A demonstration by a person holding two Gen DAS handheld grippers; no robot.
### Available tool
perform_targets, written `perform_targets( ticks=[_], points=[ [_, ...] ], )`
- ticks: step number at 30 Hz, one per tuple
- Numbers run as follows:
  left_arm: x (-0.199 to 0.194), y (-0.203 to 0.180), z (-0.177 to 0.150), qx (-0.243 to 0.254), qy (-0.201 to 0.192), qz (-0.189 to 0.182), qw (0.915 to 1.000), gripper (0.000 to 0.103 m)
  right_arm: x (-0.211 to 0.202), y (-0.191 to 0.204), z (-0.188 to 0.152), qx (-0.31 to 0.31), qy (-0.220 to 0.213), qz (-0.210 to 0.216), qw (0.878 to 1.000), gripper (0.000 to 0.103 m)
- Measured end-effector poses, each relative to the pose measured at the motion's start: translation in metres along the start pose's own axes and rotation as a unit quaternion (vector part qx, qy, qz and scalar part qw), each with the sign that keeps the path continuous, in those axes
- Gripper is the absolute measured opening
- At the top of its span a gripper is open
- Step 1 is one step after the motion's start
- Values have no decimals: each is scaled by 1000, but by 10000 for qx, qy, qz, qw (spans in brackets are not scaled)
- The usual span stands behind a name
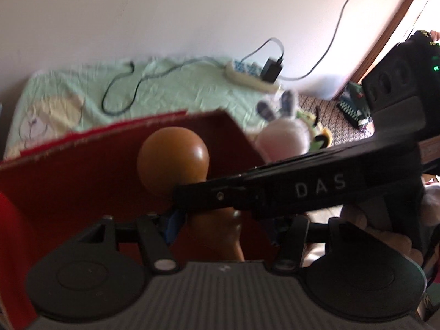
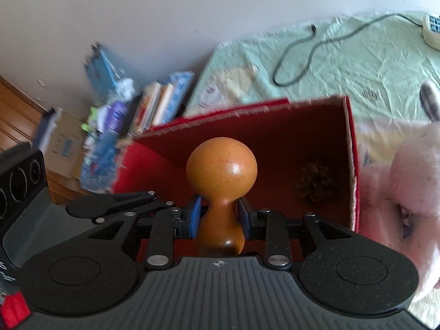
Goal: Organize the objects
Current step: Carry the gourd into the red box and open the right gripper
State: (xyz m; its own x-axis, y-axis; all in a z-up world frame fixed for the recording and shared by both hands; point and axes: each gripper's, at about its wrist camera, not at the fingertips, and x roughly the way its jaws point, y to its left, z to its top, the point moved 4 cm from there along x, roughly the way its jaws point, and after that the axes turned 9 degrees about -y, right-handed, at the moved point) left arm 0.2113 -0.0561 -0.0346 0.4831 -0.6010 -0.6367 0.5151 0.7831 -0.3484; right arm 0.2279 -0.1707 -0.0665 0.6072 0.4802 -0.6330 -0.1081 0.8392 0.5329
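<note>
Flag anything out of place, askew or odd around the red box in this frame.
A pine cone lies alone in the red box, an odd item among household things. The orange wooden gourd is clamped at its neck by the right gripper, with the left gripper around its lower part too. No spill or damage shows.

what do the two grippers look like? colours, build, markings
Both match: a grey ribbed body, two round black discs and black linkage arms with silver rivets. The right gripper has blue finger pads. The left gripper shows a blue pad too, partly hidden. In the left wrist view the right gripper's black side carries white letters "DAS". No cables or sleeves are visible.
</note>
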Motion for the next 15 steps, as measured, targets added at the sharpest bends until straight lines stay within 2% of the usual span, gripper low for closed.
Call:
perform_targets(
  ticks=[4,9,13,15],
  points=[
    [15,13,-9,-70,358,-14,9993,58,16,-1,-6,-48,199,-268,9994,32],
    [41,22,-13,-65,716,142,9973,58,27,-3,-12,-101,377,-456,9982,32],
    [49,28,-14,-144,959,295,9949,58,36,-10,-17,-188,560,-841,9947,32],
    [51,28,-15,-125,1041,316,9940,59,37,-11,-17,-186,565,-784,9951,31]
  ],
)
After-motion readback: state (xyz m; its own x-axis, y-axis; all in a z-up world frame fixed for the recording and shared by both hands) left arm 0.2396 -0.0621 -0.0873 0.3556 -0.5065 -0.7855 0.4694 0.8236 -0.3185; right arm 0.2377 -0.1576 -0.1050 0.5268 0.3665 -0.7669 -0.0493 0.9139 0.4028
